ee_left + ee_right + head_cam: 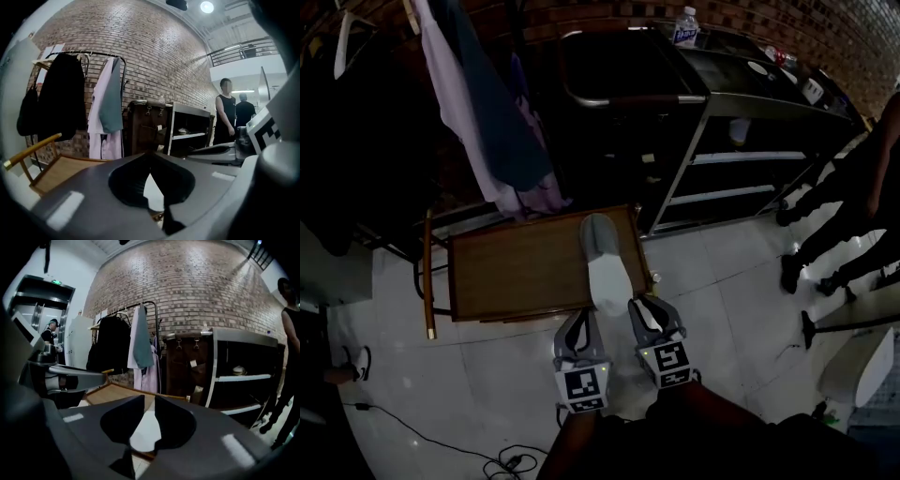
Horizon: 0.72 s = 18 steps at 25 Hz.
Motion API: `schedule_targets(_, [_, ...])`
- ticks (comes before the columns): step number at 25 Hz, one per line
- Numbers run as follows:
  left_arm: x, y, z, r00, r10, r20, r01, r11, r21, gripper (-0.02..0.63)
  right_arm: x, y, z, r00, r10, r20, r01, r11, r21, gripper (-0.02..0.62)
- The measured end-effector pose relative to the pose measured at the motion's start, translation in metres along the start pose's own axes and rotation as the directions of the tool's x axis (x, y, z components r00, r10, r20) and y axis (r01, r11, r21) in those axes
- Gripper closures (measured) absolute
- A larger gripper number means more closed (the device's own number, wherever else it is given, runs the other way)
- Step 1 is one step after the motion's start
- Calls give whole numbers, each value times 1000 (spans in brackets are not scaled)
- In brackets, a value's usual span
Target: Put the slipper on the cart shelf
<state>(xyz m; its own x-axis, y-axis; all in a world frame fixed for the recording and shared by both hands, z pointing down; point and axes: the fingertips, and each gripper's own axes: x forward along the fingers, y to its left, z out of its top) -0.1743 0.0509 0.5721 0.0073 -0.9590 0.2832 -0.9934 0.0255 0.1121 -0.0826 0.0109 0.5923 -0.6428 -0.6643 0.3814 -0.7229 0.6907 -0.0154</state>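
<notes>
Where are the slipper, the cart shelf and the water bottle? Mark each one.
slipper (606,270): head view, on its pale middle part.
cart shelf (511,272): head view, on the bare wooden top left of the slipper.
water bottle (685,27): head view, on the bottle's body.

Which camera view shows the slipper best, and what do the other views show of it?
The head view: it shows the whole slipper from above, lying lengthwise on the wooden cart shelf. The left gripper view gives only a pale patch of it behind dark jaws, and the right gripper view shows much the same.
</notes>
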Motion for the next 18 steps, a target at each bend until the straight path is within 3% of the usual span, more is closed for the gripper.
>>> schedule_targets(4, [0, -3, -14, 1000, -10, -21, 10, 1000, -28, 589, 12, -5, -48, 993, 29, -118, -9, 986, 167, 466])
schedule_targets(6, [-1, -4, -14, 1000, -10, -20, 10, 1000, -28, 590, 18, -8, -74, 984, 59, -171, -2, 948, 317, 426])
schedule_targets(11, [-8, 7, -13, 1000, 8, -27, -9, 1000, -19, 589, 36, -11, -119, 966, 124, -227, 56, 755, 654, 350])
schedule_targets(18, [-17, 17, -12, 999, 23, -32, -23, 1000, -14, 589, 63, -5, -164, 945, 184, -270, 123, 565, 816, 337])
